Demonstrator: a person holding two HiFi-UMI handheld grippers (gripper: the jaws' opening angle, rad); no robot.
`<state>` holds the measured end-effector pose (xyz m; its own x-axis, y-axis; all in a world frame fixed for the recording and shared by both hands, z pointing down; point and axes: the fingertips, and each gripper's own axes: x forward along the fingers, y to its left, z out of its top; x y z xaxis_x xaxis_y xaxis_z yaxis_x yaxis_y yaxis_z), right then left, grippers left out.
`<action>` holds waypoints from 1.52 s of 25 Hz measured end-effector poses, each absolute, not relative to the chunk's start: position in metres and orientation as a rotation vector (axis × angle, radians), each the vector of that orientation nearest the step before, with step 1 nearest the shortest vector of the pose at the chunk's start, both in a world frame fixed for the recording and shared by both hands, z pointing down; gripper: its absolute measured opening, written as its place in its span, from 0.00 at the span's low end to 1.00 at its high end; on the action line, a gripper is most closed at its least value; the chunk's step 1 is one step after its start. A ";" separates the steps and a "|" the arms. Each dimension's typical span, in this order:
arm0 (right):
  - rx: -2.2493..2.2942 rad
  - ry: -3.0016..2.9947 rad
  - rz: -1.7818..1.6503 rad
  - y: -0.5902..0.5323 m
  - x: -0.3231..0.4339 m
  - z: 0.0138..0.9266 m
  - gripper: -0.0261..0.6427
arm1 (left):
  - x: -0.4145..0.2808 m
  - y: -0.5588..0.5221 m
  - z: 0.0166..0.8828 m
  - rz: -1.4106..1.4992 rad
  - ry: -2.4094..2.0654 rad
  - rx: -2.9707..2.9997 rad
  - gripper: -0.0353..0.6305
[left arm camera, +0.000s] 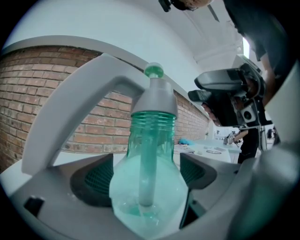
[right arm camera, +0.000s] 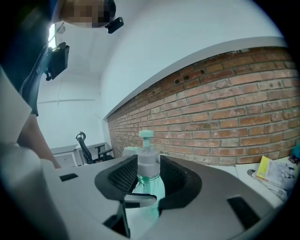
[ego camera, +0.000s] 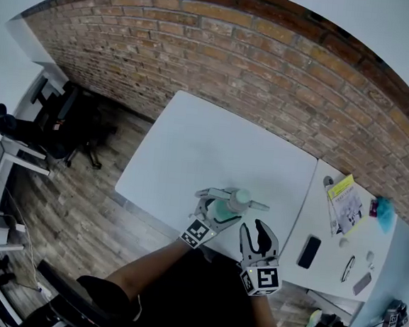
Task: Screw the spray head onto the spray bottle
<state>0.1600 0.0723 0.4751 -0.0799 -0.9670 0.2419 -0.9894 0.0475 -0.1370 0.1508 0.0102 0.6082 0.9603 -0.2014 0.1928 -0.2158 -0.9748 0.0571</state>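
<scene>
A clear green spray bottle (ego camera: 224,211) stands upright on the white table (ego camera: 191,151) near its front edge. On its neck sits the grey spray head (ego camera: 240,198), topped by a green cap (left arm camera: 153,71). My left gripper (ego camera: 223,208) is shut on the bottle's body (left arm camera: 147,187), with both pads pressed against it. Just in front of the bottle, my right gripper (ego camera: 253,229) stands open and apart from it. In the right gripper view the grey spray head (right arm camera: 148,165) shows beyond and between the spread jaws (right arm camera: 147,177), untouched.
A brick wall (ego camera: 270,65) runs behind the table. A second white table (ego camera: 327,266) to the right carries a black phone (ego camera: 309,252), a yellow booklet (ego camera: 344,201) and small items. Office chairs (ego camera: 79,130) stand on the wooden floor at the left.
</scene>
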 end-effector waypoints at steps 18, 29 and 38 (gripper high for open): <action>1.742 -2.177 0.360 0.044 0.168 0.453 0.26 | 0.145 0.016 0.628 0.267 -0.253 3.037 0.78; 1.270 -2.087 0.365 0.021 0.150 0.477 0.38 | 0.141 0.019 0.642 0.306 -0.143 3.034 0.79; 1.080 -2.089 0.419 0.008 0.154 0.484 0.38 | 0.139 0.019 0.653 0.343 -0.082 3.026 0.79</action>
<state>0.1536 0.0081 0.4845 -0.3759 -0.5637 0.7355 -0.8038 0.5933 0.0439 0.1390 0.0192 0.6532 0.9733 -0.0425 0.2255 -0.0639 -0.9940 0.0885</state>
